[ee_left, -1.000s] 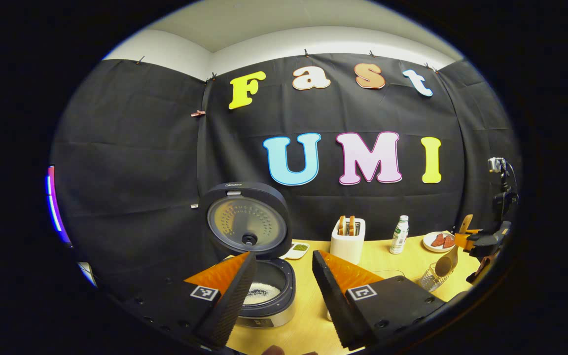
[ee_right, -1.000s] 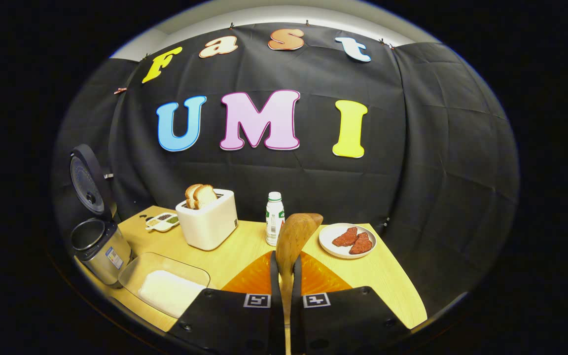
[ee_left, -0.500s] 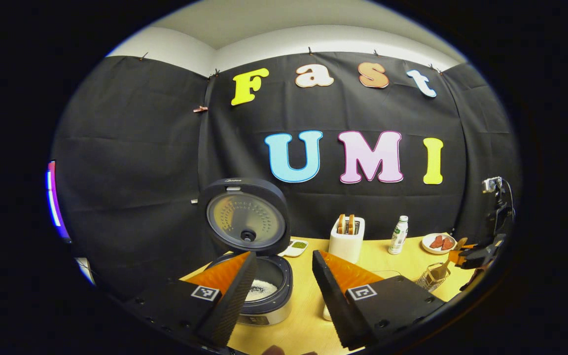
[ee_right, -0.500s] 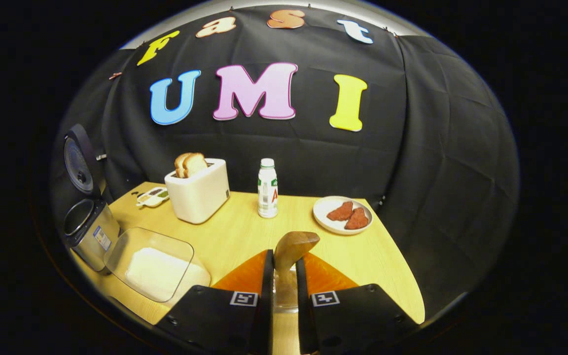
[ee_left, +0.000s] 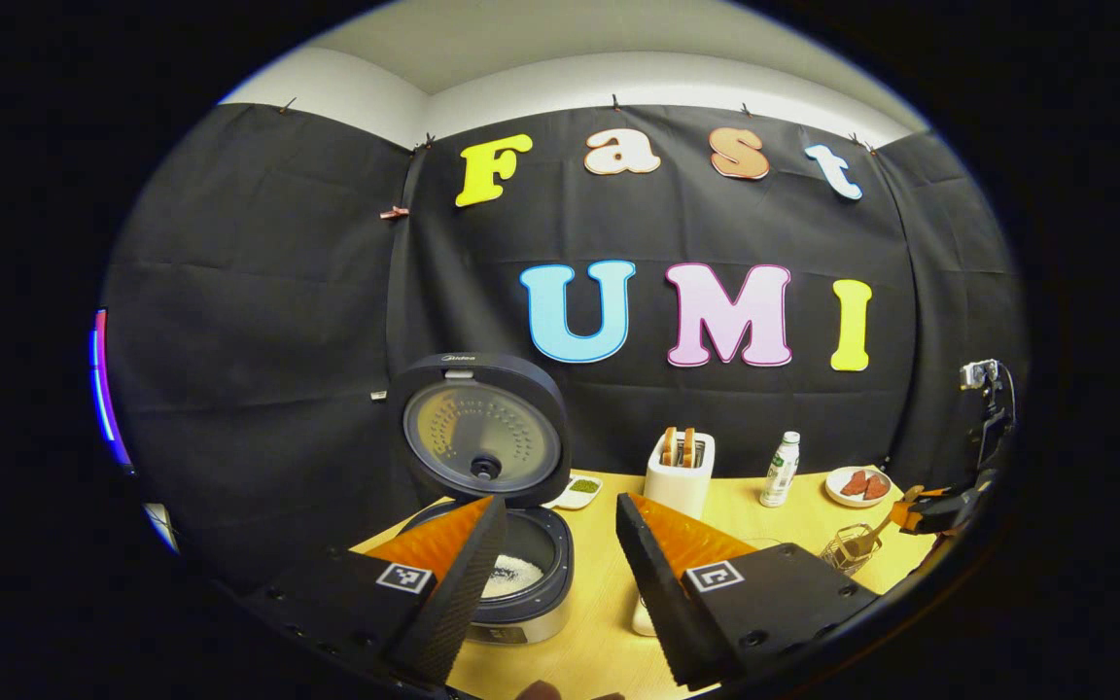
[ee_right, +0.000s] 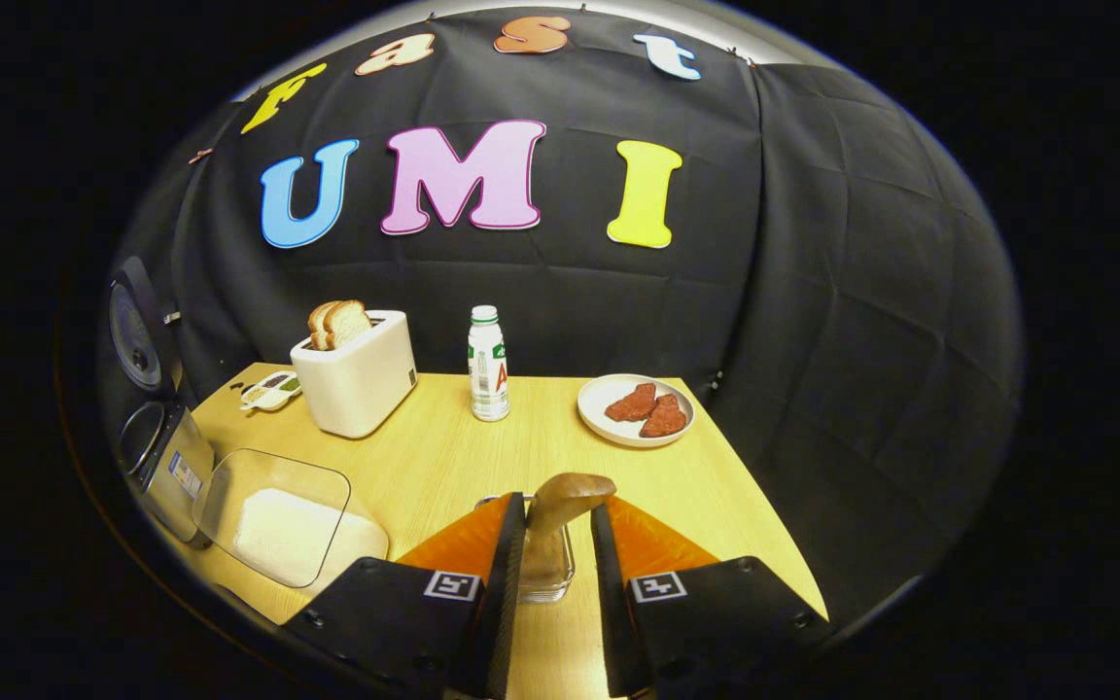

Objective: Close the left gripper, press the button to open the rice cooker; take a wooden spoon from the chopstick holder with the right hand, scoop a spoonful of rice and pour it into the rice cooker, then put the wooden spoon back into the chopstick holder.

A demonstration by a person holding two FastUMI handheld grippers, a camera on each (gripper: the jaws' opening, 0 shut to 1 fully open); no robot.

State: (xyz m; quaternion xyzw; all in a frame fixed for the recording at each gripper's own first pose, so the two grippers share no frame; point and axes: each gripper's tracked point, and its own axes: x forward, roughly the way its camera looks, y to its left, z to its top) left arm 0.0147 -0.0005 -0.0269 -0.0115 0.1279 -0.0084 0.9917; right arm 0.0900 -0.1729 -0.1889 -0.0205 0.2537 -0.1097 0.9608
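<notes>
1. Left gripper [ee_left: 560, 500]: hovering above the table edge, gaping wide, gripping nothing.
2. Dark grey round rice cooker with silver body [ee_left: 531, 614]: sitting at 7 o'clock in the left gripper view with its lid [ee_left: 480, 439] standing upright. Showing a patch of white rice [ee_left: 511, 576] in the inner pot. Judging from this, the button press and the pour are looking done.
3. Right gripper [ee_right: 558, 503]: reaching down over the holder at 6 o'clock in the right gripper view and keeping a narrow gap around the spoon's neck. Not showing clearly whether both pads are pressing on the wood, so cannot tell if it is gripping or letting go.
4. Brown wooden spoon with oval bowl [ee_right: 570, 486]: standing bowl-up between the fingers, handle going down into the holder.
5. Small wire-mesh chopstick holder [ee_right: 560, 581]: sitting on the pale wooden table [ee_right: 443, 457] at 6 o'clock, right beneath the fingers; appearing at 4 o'clock in the left gripper view too.
6. Clear rectangular tray of white rice [ee_right: 278, 520]: lying at 8 o'clock, just beside the cooker.
7. Remaining, by judgement: spreading the fingers fully and lifting clear without tipping the holder.
</notes>
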